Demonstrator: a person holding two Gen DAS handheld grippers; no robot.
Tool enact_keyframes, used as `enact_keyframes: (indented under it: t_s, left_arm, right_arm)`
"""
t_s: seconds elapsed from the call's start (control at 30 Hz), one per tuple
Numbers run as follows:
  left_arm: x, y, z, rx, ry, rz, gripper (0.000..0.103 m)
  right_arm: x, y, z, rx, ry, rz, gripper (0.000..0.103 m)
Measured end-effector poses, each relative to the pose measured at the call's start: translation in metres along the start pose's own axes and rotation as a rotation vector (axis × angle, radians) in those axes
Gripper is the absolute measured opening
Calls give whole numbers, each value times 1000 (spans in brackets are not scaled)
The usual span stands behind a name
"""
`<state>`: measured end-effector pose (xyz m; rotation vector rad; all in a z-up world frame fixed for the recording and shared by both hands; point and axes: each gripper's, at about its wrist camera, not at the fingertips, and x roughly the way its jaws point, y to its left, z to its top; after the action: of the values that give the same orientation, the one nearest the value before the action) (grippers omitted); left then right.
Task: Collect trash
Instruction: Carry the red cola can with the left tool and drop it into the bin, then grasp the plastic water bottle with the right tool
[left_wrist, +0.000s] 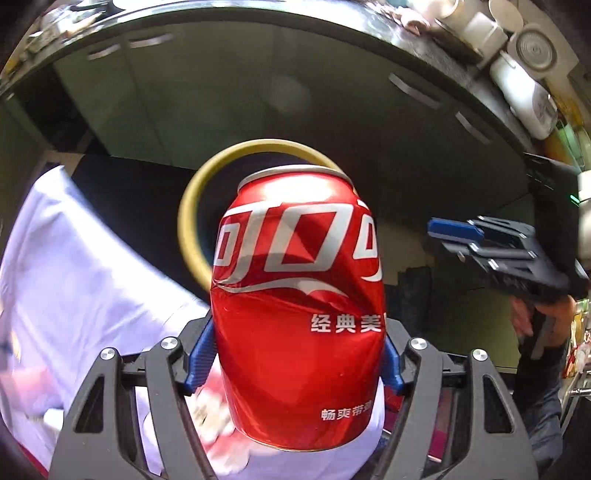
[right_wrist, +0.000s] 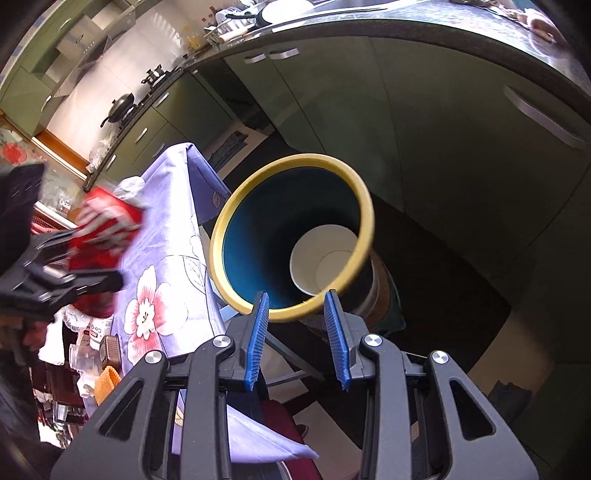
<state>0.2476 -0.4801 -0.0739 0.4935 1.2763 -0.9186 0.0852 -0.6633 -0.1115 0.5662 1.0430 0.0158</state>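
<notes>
My left gripper (left_wrist: 295, 365) is shut on a dented red cola can (left_wrist: 299, 306), held upright above the cloth-covered table, just short of a round bin with a yellow rim (left_wrist: 192, 206). In the right wrist view the bin (right_wrist: 236, 229) is blue inside, with a white paper cup (right_wrist: 321, 254) lying at its bottom. My right gripper (right_wrist: 299, 332) is open and empty, its blue pads (right_wrist: 258, 332) just before the bin's near rim. The can (right_wrist: 107, 229) and left gripper (right_wrist: 92, 280) show blurred at the left there. The right gripper (left_wrist: 480, 240) shows at the right in the left wrist view.
A table with a lilac flowered cloth (right_wrist: 162, 266) stands left of the bin. Green kitchen cabinets (right_wrist: 424, 129) under a dark counter (right_wrist: 461, 33) curve behind. A wok (right_wrist: 120, 107) sits on the far stove. Clutter sits on shelves lower left (right_wrist: 92, 354).
</notes>
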Motion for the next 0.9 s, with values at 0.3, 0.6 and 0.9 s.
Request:
enact_keyframes:
  t_s: [0.3, 0.6, 0.9]
  left_arm:
    - [102, -6, 56, -36, 85, 61, 70]
    - [39, 11, 34, -81, -33, 32, 75]
    - [-136, 52, -121, -252, -371, 162, 90]
  right_arm:
    - [-18, -42, -12, 43, -12, 7, 45]
    - [-11, -22, -4, -64, -18, 12, 48]
    - [32, 52, 15, -293, 92, 69, 48]
